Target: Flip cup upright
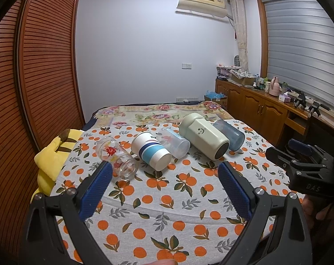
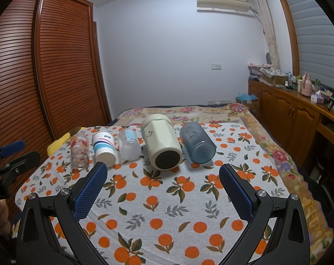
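Several cups lie on their sides in a row on an orange-print cloth [image 1: 167, 203] [image 2: 167, 209], bases toward me. From the left: a clear glass with red print [image 1: 117, 158] [image 2: 79, 150], a white paper cup with blue stripes [image 1: 150, 150] [image 2: 104, 146], a clear plastic cup [image 1: 173, 142] [image 2: 129, 144], a large cream mug [image 1: 203, 135] [image 2: 161, 141] and a blue translucent cup [image 1: 229, 133] [image 2: 196, 142]. My left gripper [image 1: 165, 190] is open and empty, short of the glass and paper cup. My right gripper [image 2: 163, 190] is open and empty, short of the cream mug.
The cloth covers the near part of a bed with a floral blanket [image 1: 158, 112]. A yellow towel [image 1: 53, 154] lies at the left edge. A slatted wooden wardrobe [image 1: 34, 77] stands on the left. A cluttered wooden cabinet [image 2: 299, 110] runs along the right.
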A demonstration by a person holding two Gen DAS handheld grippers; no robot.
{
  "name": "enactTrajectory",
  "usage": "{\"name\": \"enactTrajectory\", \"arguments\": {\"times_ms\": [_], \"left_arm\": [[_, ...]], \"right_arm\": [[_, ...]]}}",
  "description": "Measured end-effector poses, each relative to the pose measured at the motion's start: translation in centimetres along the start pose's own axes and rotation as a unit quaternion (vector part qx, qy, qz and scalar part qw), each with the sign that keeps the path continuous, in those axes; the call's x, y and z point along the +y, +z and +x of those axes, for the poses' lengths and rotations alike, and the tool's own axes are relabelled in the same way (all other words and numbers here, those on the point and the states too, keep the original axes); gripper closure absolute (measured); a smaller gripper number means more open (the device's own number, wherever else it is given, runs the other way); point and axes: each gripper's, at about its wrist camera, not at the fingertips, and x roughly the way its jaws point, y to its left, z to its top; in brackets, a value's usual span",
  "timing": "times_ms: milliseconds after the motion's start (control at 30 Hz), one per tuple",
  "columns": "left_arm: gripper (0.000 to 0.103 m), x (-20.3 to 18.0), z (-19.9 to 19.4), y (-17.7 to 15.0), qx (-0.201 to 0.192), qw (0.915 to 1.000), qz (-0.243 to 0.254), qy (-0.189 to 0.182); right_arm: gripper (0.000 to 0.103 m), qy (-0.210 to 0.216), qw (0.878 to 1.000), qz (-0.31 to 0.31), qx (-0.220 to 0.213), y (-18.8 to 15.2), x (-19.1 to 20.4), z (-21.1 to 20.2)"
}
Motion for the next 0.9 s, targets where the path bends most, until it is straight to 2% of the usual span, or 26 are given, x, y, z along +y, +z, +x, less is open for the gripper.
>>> {"name": "enactTrajectory", "arguments": {"times_ms": [900], "left_arm": [[0.006, -0.32, -0.36, 0.44, -0.002, 1.0, 0.001, 0.0]], "right_arm": [[0.0, 0.0, 1.0, 0.0, 0.0, -0.04, 0.09, 0.02]]}}
